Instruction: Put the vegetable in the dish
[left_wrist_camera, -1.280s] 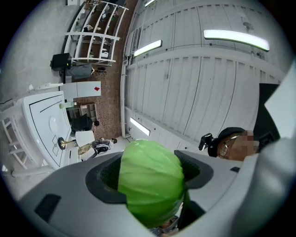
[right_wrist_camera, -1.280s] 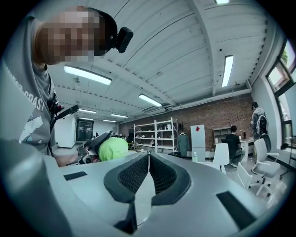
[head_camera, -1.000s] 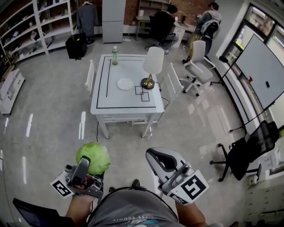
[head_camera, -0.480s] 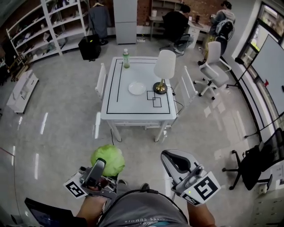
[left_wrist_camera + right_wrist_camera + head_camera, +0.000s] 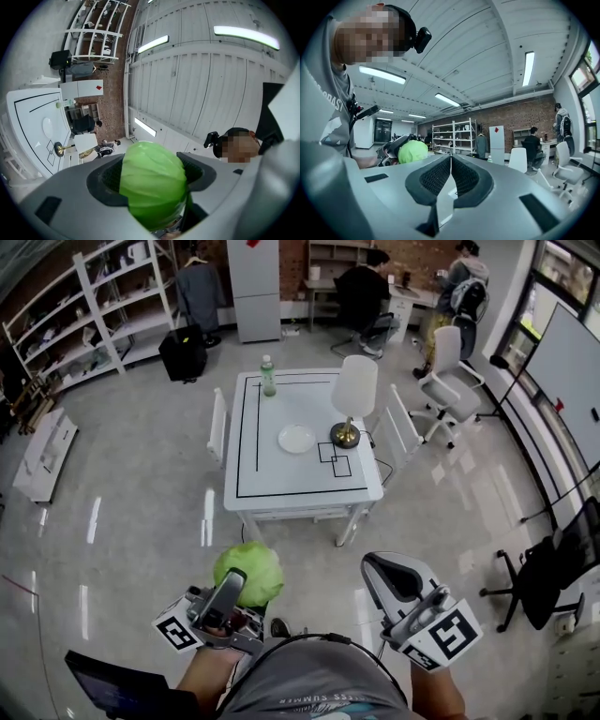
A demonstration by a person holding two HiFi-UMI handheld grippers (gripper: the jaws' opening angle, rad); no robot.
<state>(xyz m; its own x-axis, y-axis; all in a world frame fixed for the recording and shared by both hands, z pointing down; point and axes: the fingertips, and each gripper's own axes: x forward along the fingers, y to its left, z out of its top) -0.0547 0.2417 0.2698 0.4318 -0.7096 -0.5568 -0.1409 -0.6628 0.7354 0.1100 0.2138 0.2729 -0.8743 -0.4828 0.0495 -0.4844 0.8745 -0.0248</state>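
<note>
While the person stands on the floor well short of the counter (image 5: 281,474), the holdings read as follows.

Item 1, vegetable: one green cabbage (image 5: 253,570), lower middle of the head view, carried above the floor and well apart from the dish. It is a round head with smooth, tightly wrapped leaves. In the left gripper view it looks a little longer than wide, with that slight long axis running out along the jaws, away from the hand. No stalk end shows, so which way it points cannot be told.

Item 2, left gripper (image 5: 234,589): the jaws stand wide, pressed on opposite flanks of the cabbage. The wide spread is probably forced by the breadth of the head. The gripper tips upward, which likely keeps the load cradled for carrying.

Item 3, right gripper (image 5: 398,582): lower right of the head view, jaws closed together with nothing between them. It is probably idle, since one gripper manages the load.

Item 4, dish (image 5: 296,438): a white plate, bare, near the centre of the counter in the upper middle of the frame, just left of the lamp (image 5: 353,395). Its open face suits a drop from above.

Item 5, bottle (image 5: 268,377): upright at the counter's far edge, clear of the likely approach.
</note>
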